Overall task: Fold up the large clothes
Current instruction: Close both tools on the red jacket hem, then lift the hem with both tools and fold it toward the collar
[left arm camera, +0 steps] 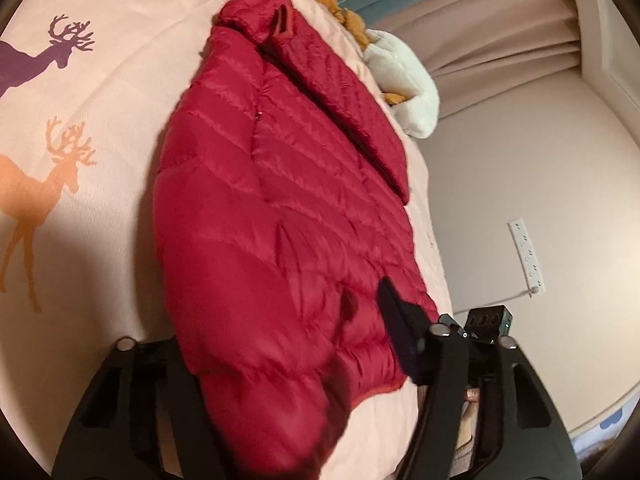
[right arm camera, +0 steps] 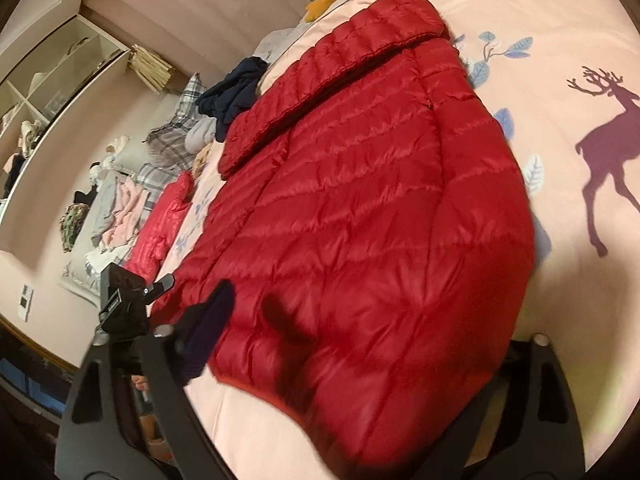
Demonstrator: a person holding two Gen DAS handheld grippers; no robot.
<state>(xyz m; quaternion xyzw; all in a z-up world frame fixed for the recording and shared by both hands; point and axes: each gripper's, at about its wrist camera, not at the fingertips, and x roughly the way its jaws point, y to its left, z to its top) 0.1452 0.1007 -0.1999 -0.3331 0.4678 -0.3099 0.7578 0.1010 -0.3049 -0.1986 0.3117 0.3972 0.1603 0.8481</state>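
Left gripper (left arm camera: 362,354) and right gripper (right arm camera: 320,364), jaws apart, straddle our red down jacket's (left arm camera: 280,200) six-o'clock hem; next: clamp and fold toward twelve

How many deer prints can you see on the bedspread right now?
2 in the left wrist view: a purple deer at upper left, an orange deer below it. The red jacket may hide others.

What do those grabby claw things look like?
Both are matte black plastic. The left gripper and right gripper each have two wide arms with long cut-out slots and round silver bolts. The fingers are flat, dark pads. A small black box sits beside each.
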